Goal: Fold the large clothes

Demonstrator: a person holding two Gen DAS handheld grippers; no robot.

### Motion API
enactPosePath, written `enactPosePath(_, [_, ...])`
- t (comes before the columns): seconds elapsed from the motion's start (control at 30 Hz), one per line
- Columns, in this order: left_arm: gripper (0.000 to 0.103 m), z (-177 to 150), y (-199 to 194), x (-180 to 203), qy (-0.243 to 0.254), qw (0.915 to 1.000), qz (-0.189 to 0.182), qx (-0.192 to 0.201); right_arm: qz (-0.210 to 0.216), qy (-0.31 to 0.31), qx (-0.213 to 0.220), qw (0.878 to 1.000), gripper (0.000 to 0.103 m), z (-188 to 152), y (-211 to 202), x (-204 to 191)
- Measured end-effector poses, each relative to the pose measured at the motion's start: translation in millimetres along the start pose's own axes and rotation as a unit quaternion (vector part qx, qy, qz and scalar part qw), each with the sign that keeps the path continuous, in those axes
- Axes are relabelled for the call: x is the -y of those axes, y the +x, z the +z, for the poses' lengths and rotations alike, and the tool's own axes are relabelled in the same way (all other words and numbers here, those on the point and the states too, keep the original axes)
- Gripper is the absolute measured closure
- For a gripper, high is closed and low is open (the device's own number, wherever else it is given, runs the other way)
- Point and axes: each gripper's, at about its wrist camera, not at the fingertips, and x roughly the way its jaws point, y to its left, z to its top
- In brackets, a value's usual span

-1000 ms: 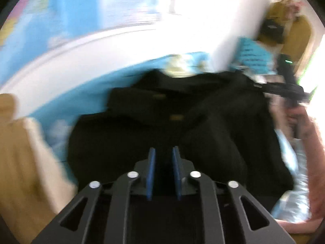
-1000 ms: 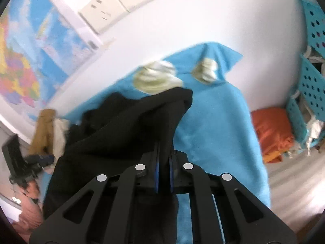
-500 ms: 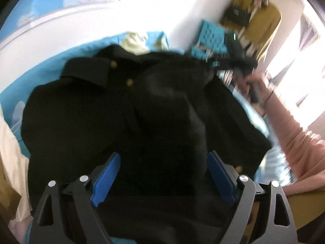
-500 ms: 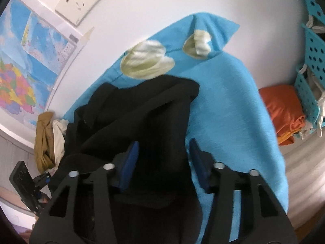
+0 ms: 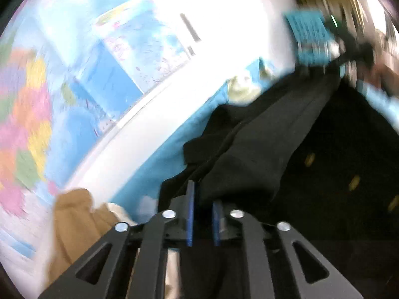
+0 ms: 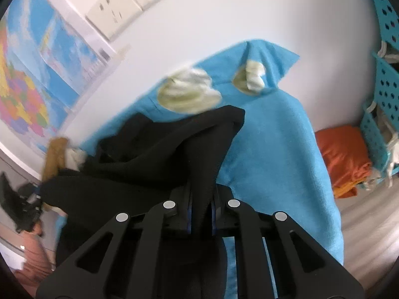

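A black garment [image 5: 261,149] with yellowish buttons lies bunched on a blue cloth [image 5: 154,169] that covers the table. In the blurred left wrist view, my left gripper [image 5: 203,195] has its jaws closing, and a fold of the black fabric sits pinched between the blue pads. The right wrist view shows the same black garment [image 6: 174,154] on the blue cloth [image 6: 274,137]. My right gripper [image 6: 200,200] is closing too, with a raised ridge of black fabric gripped between its pads. The fabric stretches taut between the two grippers.
A tan garment [image 6: 53,154] lies at the table's far left end and an orange cloth [image 6: 341,157] at the right. Teal perforated baskets [image 6: 381,87] stand at the far right. A map [image 6: 25,87] and wall sockets [image 6: 119,7] are behind the table. Pale patches [image 6: 189,94] mark the blue cloth.
Both grippers stood open over the garment half a second ago and have closed on black fabric again. The left wrist view has rolled and swung toward the wall map.
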Motion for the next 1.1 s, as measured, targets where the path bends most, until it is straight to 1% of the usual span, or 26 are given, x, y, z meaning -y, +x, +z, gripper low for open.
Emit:
enactPosePath(0.03, [0.079, -7.4, 8.8, 7.0, 0.002, 0.9997, -0.016, -0.019, -0.003, 0.001, -0.003, 1.0, 0.09, -1.9, 2.0, 1.5])
enactPosePath(0.07, [0.068, -13.7, 16.6, 6.4, -0.002, 0.9989, -0.029, -0.036, -0.004, 0.003, -0.005, 1.0, 0.083, -3.6, 3.2, 3.5])
enactPosePath(0.1, [0.067, -23.1, 26.3, 10.2, 0.001, 0.9975, -0.044, -0.056, -0.006, 0.006, -0.008, 1.0, 0.075, -5.1, 4.2, 5.3])
enactPosePath(0.13, [0.066, -32.6, 31.4, 7.3, -0.001, 0.9962, -0.058, -0.065, -0.009, 0.011, -0.013, 1.0, 0.072, -6.4, 4.6, 7.4])
enactPosePath(0.17, [0.053, -41.7, 34.7, 5.0, -0.023, 0.9926, -0.093, -0.075, -0.017, 0.014, -0.011, 1.0, 0.067, -7.0, 2.4, 8.4])
enactPosePath(0.2, [0.04, -48.1, 34.1, -1.8, -0.052, 0.9883, -0.123, -0.074, -0.023, 0.009, -0.005, 1.0, 0.066, -7.1, -2.4, 7.3])
enactPosePath(0.27, [0.036, -55.2, 25.5, -14.0, -0.095, 0.9813, -0.159, -0.054, -0.037, -0.006, 0.01, 0.999, 0.066, -7.6, -12.8, 2.5])
enactPosePath(0.3, [0.025, -58.3, 18.3, -20.3, -0.115, 0.9767, -0.177, -0.042, -0.044, -0.021, 0.021, 0.999, 0.061, -6.6, -20.2, -4.6])
enactPosePath(0.37, [0.013, -58.6, 7.8, -24.4, -0.14, 0.9714, -0.19, -0.02, -0.044, -0.045, 0.033, 0.997, 0.05, -4.6, -28.7, -17.3])
enactPosePath(0.4, [0.012, -53.8, 7.5, -25.8, -0.149, 0.9687, -0.197, -0.017, -0.047, -0.072, 0.038, 0.996, 0.046, -3.4, -29.4, -30.7])
enactPosePath(0.43, [0.012, -51.2, 8.1, -28.5, -0.16, 0.9661, -0.202, -0.017, -0.052, -0.087, 0.038, 0.994, 0.046, -3.0, -27.2, -38.4])
enactPosePath(0.5, [0.012, -45.3, 15.9, -37.7, -0.195, 0.9568, -0.215, -0.021, -0.066, -0.135, 0.019, 0.989, 0.045, -2.4, -9.7, -63.1])
enactPosePath(0.57, [0.012, -36.8, 27.5, -37.4, -0.215, 0.9498, -0.226, -0.027, -0.081, -0.156, -0.003, 0.985, 0.045, -2.0, 12.7, -75.6])
enactPosePath(0.63, [0.019, -27.3, 47.5, -29.8, -0.228, 0.9424, -0.242, -0.038, -0.104, -0.167, -0.025, 0.98, 0.048, -1.2, 33.9, -80.5])
enactPosePath(0.67, [0.043, -26.2, 53.0, -26.1, -0.231, 0.9374, -0.257, -0.044, -0.121, -0.175, -0.032, 0.977, 0.058, -1.2, 44.7, -82.0])
enactPosePath(0.7, [0.07, -26.1, 60.3, -21.3, -0.236, 0.9305, -0.274, -0.057, -0.135, -0.184, -0.039, 0.973, 0.067, -1.5, 53.0, -82.7])
enactPosePath(0.73, [0.078, -26.0, 65.6, -16.8, -0.238, 0.9283, -0.276, -0.072, -0.14, -0.186, -0.041, 0.972, 0.091, -0.6, 57.1, -83.1])
enactPosePath(0.77, [0.091, -26.6, 65.6, -14.7, -0.235, 0.9318, -0.267, -0.075, -0.137, -0.185, -0.037, 0.972, 0.096, 1.8, 57.0, -84.2])
enactPosePath(0.8, [0.092, -26.5, 62.6, -16.6, -0.234, 0.9347, -0.259, -0.068, -0.134, -0.185, -0.031, 0.973, 0.098, 3.5, 55.2, -85.6])
enactPosePath(0.83, [0.093, -26.4, 59.0, -20.8, -0.241, 0.9342, -0.257, -0.06, -0.126, -0.181, -0.017, 0.975, 0.098, 7.6, 49.4, -87.5])
enactPosePath(0.9, [0.095, -29.1, 39.0, -41.2, -0.277, 0.9237, -0.262, -0.034, -0.092, -0.173, 0.012, 0.981, 0.098, 14.8, 35.5, -92.5])
enactPosePath(0.93, [0.095, -30.6, 26.3, -53.7, -0.293, 0.9211, -0.255, -0.017, -0.074, -0.162, 0.032, 0.984, 0.098, 19.4, 27.4, -93.6])
enactPosePath(0.97, [0.093, -32.0, 14.7, -63.8, -0.304, 0.9224, -0.239, -0.006, -0.067, -0.154, 0.045, 0.985, 0.098, 22.7, 23.9, -94.8])
enactPosePath(1.0, [0.089, -33.5, 7.1, -71.1, -0.315, 0.9228, -0.222, -0.006, -0.067, -0.154, 0.046, 0.985, 0.098, 24.7, 25.7, -96.5])
enactPosePath(1.07, [0.081, -38.0, 3.7, -75.4, -0.32, 0.9214, -0.22, -0.015, -0.084, -0.16, 0.022, 0.983, 0.098, 24.4, 43.2, -99.0])
enactPosePath(1.1, [0.071, -40.0, 5.5, -72.0, -0.31, 0.9249, -0.219, -0.023, -0.093, -0.162, 0.01, 0.982, 0.098, 23.0, 51.5, -98.6])
